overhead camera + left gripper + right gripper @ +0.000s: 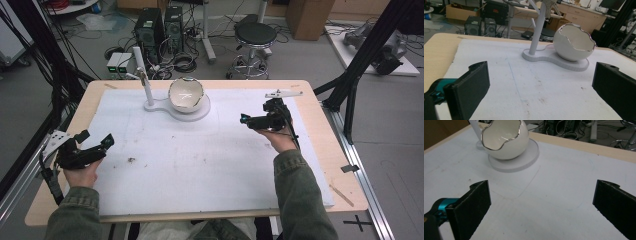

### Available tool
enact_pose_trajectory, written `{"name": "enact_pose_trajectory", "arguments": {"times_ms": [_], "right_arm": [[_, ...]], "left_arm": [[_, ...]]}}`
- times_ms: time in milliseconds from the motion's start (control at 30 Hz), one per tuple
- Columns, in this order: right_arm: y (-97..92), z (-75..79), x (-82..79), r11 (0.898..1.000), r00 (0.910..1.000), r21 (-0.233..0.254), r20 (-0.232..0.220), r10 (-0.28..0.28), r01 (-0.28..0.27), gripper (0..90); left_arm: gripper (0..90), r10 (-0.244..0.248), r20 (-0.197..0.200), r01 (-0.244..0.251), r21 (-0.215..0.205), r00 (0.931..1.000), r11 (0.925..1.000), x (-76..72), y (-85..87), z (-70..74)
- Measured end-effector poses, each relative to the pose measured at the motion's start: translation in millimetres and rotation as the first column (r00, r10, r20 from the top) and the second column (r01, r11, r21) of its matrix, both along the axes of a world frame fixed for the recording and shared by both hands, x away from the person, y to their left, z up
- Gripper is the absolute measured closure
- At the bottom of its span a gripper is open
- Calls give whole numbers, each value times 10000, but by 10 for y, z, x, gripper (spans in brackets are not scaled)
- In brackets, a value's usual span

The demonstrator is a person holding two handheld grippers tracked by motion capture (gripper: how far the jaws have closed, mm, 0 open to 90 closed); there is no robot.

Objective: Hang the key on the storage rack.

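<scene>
— Where do we stand with the left tool (96, 141)?

— We hold it near the left edge of the worktop (210, 84), low over the white mat (200, 160). Its jaws are spread wide and there is nothing between them. In the left gripper view we look straight across bare mat toward the bowl.

— And the right tool (252, 120)?

— We hold it over the right half of the mat, closer to the far edge than the left one, pointing left toward the bowl. It is released too: in the right gripper view the two black pads (472, 202) stand far apart with only mat between them.

— Where is the bowl (186, 94)?

— It sits near the middle of the far edge, a white egg-shaped bowl with a jagged, shiny rim, tilted so that its opening shows. It rests on the round end of a flat white stand (192, 112). We touch it with neither tool; both are well apart from it.

— Anything beside it?

— A thin white post (143, 75) rises from the stand's smaller end, just left of the bowl. On the mat nearer the left tool we see a small dark speck (131, 160); we cannot tell what it is.
</scene>
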State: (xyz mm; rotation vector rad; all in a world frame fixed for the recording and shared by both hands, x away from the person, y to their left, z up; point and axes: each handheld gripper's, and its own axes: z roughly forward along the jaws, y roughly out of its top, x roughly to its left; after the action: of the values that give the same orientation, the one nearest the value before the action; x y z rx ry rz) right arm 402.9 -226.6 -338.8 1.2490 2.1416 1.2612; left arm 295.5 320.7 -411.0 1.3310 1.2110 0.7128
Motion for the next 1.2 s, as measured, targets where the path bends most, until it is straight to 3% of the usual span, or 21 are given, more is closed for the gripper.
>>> {"name": "enact_pose_trajectory", "arguments": {"times_ms": [200, 600, 900, 1133, 1200], "right_arm": [[-94, -132, -152, 9989, 9995, -417, 246, -189, 199, 6], [-310, -307, -347, 9958, 9943, -205, 604, -880, 894, 6], [-475, -372, -492, 9828, 9740, 172, 1315, -1844, 1838, 6], [-601, -451, -592, 9644, 9467, 494, 1840, -2645, 2599, 5], [-650, -476, -606, 9620, 9432, 506, 1892, -2730, 2682, 6]], "left_arm": [[18, 5, 15, -5, 71, 10000, 10000, -3, -10, -4], [17, -4, 42, 3, 300, 10000, 9995, -16, -39, -3], [17, -74, 25, 73, 296, 10000, 9995, -14, -42, -4], [17, -39, 4, 38, 363, 10000, 9993, -20, -45, -4], [17, -15, -11, 15, 357, 10000, 9994, -21, -45, -5]]}}
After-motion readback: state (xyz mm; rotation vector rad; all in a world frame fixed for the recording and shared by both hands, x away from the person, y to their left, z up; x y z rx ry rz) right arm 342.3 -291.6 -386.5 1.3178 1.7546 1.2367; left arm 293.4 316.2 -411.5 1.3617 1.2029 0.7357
